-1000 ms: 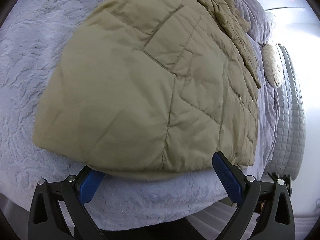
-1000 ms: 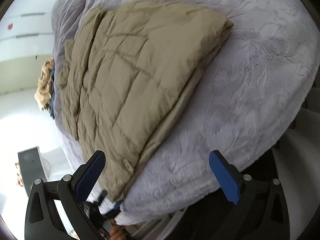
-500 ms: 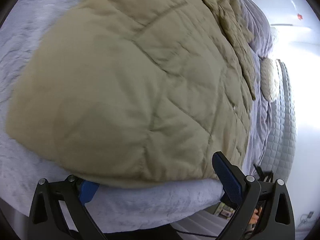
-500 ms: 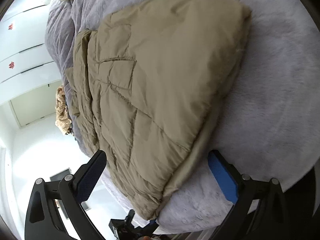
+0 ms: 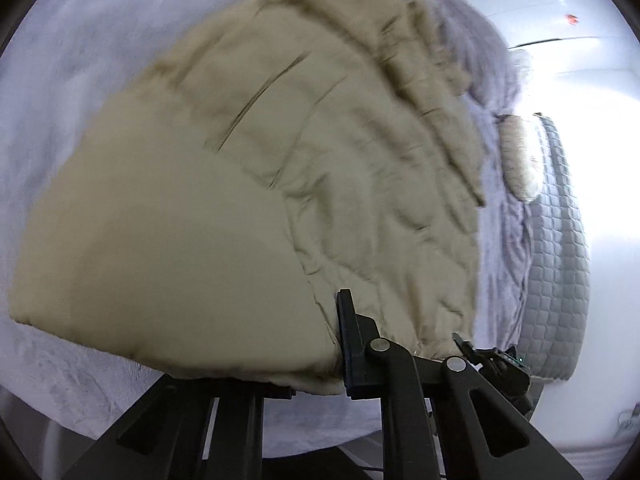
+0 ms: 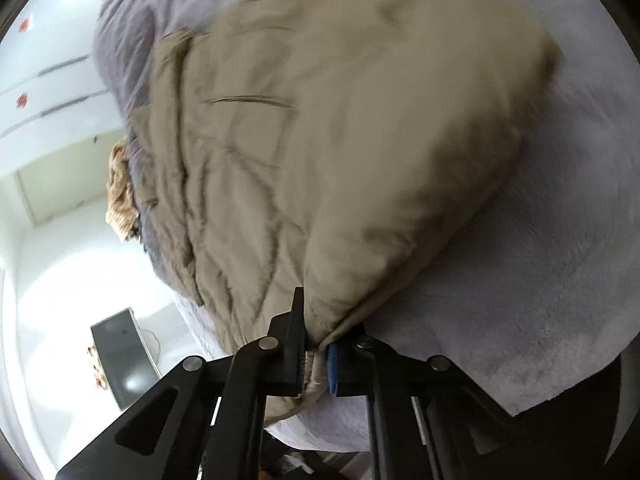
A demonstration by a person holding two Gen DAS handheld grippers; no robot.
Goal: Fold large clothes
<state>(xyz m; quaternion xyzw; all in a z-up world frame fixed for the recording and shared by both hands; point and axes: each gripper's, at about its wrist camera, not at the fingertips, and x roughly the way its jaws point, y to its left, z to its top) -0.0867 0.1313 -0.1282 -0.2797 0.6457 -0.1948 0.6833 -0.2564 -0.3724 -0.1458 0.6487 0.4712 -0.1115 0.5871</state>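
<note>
The tan quilted coat point(image 5: 248, 184) lies spread on the grey plush bed point(image 5: 60, 368), its near hem at the bed's near edge; the left claw point(image 5: 316, 364) is pressed together on that hem toward one end, and the right claw point(image 6: 314, 360) pinches the hem point(image 6: 316, 344) at the other, cloth visibly wedged between its two pads. The step in hand looks like lifting the hem to fold it away toward the collar end; to do it well, I judge both claws should rise together and level, keeping the hem taut between them so the padded layers do not sag or slide, then carry it straight over the body and lay it square on the far part. The coat is thick and springy, so a shallow bite may slip; a deeper hold would be safer. Room is good ahead: open bedcover point(image 6: 540, 300) lies on one side of the coat; on the other side the quilted mattress edge point(image 5: 560, 264) and a tan pillow point(image 5: 520, 156) sit close, so the fold should not drift that way.
</note>
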